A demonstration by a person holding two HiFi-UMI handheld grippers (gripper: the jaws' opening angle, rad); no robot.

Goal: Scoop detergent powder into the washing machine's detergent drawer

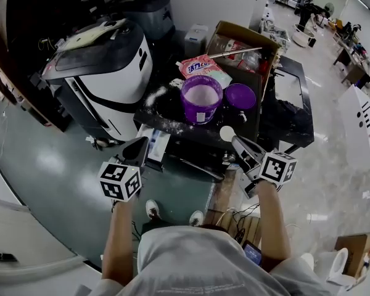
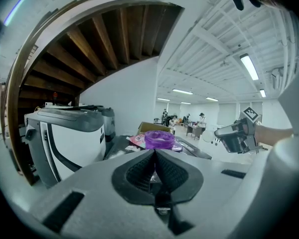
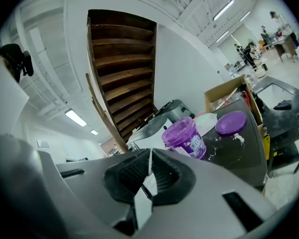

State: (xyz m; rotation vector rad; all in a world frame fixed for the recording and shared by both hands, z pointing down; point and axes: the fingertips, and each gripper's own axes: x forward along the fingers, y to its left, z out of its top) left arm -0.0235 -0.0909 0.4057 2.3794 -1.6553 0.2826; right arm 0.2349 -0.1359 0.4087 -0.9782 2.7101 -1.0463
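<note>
The right gripper (image 1: pixel 237 142) (image 3: pixel 150 161) has its ribbed black pads pinched on the flat white handle of a plastic scoop (image 1: pixel 227 133) (image 3: pixel 148 183). The scoop's round bowl sticks out past the jaw tips, just in front of the purple tub (image 1: pixel 201 98) (image 3: pixel 183 137). The left gripper (image 1: pixel 139 145) (image 2: pixel 154 156) has its jaws pressed together with nothing between them. It sits lower and to the tub's left.

The tub is a translucent cylinder standing open and upright on a black top (image 1: pixel 172 113), and it is filled with white detergent powder. Its flat round purple lid (image 1: pixel 240 95) (image 3: pixel 230 122) lies just to its right. White powder (image 1: pixel 155 94) is spilled on the surface to the tub's left.

Behind the tub lies a crinkled pink-and-white powder bag (image 1: pixel 200 65), and beyond that stands an open cardboard box (image 1: pixel 234 32).

Further left of the tub is a glossy white machine with dark rounded trim (image 1: pixel 105 73) (image 2: pixel 65 138). A pale tray-like piece (image 1: pixel 158 145) juts out below the tub, beside the left gripper. I cannot tell whether it is the drawer.
</note>
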